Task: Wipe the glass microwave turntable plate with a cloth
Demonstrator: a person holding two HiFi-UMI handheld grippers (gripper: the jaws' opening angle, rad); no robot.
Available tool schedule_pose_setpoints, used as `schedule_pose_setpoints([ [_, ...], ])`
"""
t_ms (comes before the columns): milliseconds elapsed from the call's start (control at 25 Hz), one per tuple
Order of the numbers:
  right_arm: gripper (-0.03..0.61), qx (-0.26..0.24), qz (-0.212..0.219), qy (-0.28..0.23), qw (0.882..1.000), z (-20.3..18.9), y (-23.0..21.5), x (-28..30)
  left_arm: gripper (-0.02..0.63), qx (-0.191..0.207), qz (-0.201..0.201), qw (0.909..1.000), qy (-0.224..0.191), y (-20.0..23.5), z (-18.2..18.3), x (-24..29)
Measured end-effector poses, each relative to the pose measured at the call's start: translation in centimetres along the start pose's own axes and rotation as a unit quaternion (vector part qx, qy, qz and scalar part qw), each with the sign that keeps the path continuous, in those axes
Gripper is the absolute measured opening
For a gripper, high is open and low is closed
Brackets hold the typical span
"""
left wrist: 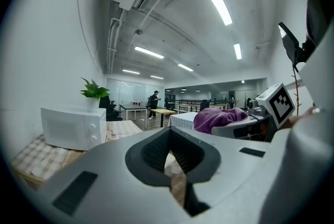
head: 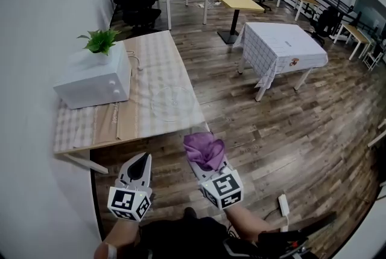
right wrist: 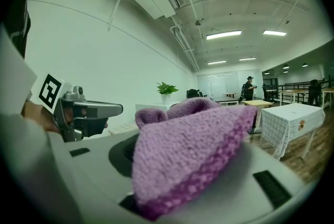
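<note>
- The plate (head: 172, 101) lies flat on the surface (head: 151, 67), near its right edge and right of the microwave (head: 96, 79). It is out in the open, with bare surface around it, which should let a cloth sweep it from above.
- A plant (head: 101, 40) stands on the microwave, well apart from the plate and out of the way.
- Both tools hang low in front of the person, on the near side of the surface and well apart from the plate, so I judge the wiping has not begun.
- The right hand-held gripper (head: 209, 166) is clamped on the purple cloth (head: 204, 149). The cloth bunches up over the jaws and past the tips, so there is a soft wad to press on the glass.
- The left hand-held gripper (head: 142, 160) has its jaws drawn together to a point, with nothing between them and touching nothing. It looks free to steady the plate, which may slide on the checked cover.
</note>
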State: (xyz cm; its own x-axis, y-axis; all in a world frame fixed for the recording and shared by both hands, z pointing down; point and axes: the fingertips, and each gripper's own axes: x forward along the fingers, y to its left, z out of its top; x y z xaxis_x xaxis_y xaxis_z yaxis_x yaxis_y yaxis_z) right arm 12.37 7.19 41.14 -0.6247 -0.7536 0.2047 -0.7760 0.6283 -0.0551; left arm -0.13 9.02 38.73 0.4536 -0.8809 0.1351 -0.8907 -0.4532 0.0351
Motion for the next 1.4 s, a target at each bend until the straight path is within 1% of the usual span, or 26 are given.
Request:
schedule_pose_setpoints([
  [320, 0.14, 0.002, 0.015, 0.0, 1.0, 0.1, -1.3, 2.0, 0.003, -0.004, 0.014, 0.9999, 0.005, 1.1, -0.2, 1.6],
  [560, 0.14, 0.002, 0.009, 0.01, 1.0, 0.3, -1.8, 4.6, 0.003, -0.011, 0.003, 0.9999, -0.002, 2.9, -0.1, 3.4],
  [760, 0.141, -0.008, 0.004, 0.014, 1.0, 0.9, -1.9, 7.8, 0.003, -0.016, 0.0, 0.9998, -0.012, 6.1, 0.2, 5.0],
  [1000, 0.141, -0.012, -0.002, 0.02, 1.0, 2.0, -2.2, 11.7, 0.003, -0.021, -0.008, 0.9997, -0.013, 9.6, 0.6, 7.0],
  [1160, 0.141, -0.008, -0.015, 0.022, 1.0, 2.7, -2.8, 14.7, 0.003, -0.023, -0.017, 0.9995, -0.017, 12.5, 1.0, 8.7],
  [1400, 0.141, -0.025, -0.038, 0.044, 0.998, 3.2, -3.3, 19.0, 0.003, -0.025, -0.031, 0.999, -0.017, 16.7, 0.9, 10.5],
])
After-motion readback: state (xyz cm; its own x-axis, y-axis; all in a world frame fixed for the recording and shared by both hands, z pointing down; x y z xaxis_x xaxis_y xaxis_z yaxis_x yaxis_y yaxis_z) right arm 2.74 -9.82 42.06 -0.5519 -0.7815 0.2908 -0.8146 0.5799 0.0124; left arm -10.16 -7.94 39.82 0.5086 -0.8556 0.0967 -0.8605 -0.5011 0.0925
